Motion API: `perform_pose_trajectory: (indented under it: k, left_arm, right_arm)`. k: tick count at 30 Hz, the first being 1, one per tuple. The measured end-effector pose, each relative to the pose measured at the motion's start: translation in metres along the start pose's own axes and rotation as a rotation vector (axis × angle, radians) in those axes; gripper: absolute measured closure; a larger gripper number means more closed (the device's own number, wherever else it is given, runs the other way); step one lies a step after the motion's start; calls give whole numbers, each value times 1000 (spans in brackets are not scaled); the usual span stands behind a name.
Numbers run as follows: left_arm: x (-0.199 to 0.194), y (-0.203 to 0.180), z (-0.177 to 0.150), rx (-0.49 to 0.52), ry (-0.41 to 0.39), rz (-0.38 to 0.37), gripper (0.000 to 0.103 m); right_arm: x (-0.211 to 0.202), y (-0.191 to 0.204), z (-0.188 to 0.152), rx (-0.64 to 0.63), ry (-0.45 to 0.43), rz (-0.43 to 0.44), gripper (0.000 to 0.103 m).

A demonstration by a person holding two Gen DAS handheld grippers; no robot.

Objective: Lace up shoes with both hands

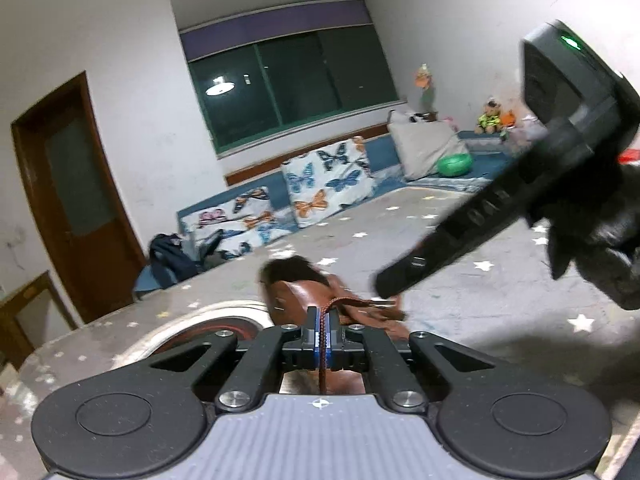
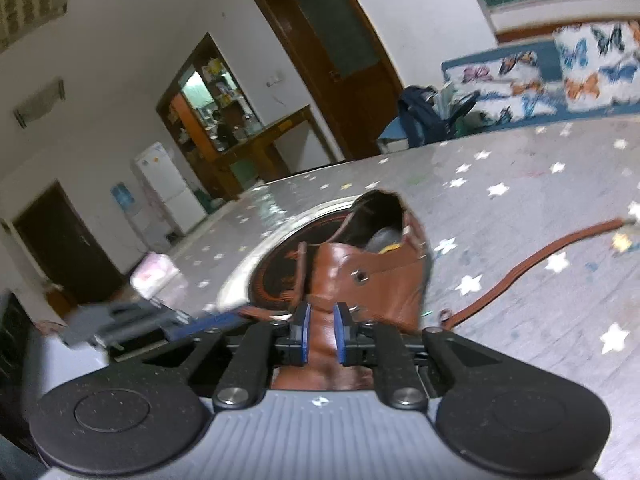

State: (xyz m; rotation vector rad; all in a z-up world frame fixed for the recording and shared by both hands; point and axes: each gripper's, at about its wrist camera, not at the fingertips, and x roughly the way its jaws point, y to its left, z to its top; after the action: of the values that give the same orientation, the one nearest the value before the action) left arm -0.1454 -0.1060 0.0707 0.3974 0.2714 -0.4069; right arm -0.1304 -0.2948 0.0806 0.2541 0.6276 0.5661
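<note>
Left view, far left: brown wooden door (image 1: 76,200) in a white wall, dark window (image 1: 292,84) to its right. Below the window: blue sofa with butterfly-print cushions (image 1: 326,180); green bowl (image 1: 454,165) and soft toys (image 1: 489,119) farther right. Centre, near: left tongs (image 1: 321,334), blue pads pressed together and clamped on a brown shoelace (image 1: 321,344) running from the shoe. Just beyond: brown leather shoe (image 1: 304,292) on the star-patterned grey counter (image 1: 480,304), beside a round metal-rimmed inset (image 1: 224,316) in the surface. Right: right tongs unit seen from the side as a dark bar (image 1: 472,232) reaching down toward the shoe, held by a black-gloved hand (image 1: 600,236); green indicator light on its body. Right view, far left: white refrigerator (image 2: 168,188) and a doorway to a cluttered room (image 2: 216,112). Low left: left tongs (image 2: 188,326), blurred, gripping the lace near the shoe. Centre, near: right tongs (image 2: 321,334), pads apart with a narrow gap, straddling the shoe's front; contact with the leather cannot be told. Shoe (image 2: 376,264) upright, opening facing away. Right: free end of the lace (image 2: 536,262) lying loose across the counter (image 2: 540,312).
</note>
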Motion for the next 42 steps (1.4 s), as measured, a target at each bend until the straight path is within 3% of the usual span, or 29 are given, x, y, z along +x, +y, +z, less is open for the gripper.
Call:
perform_pose_trajectory:
  k: [1,4,11,17,25,42]
  left_arm:
    - [-1,4,2,3,-1,17,100]
    - [-3,16,9,7,-20,64,100]
    - [-8,33,19,19,-50,142,100]
    - [-8,33,21,29,-48,156,100]
    - [-7,29,25,58,-62,148,100]
    - [17,15,20,91,-3,81,100]
  right_arm:
    - [1,1,0,-10,-1,-12,89]
    - [3,3,0,-40,-2,-47,68]
    - [16,16,0,-127,14,-131,58]
    - [26,26,1,-181,18,-157,51]
    - [38,30,0,-185,21,-171,48]
    - [38,33,-7,-269,-7,-244,45]
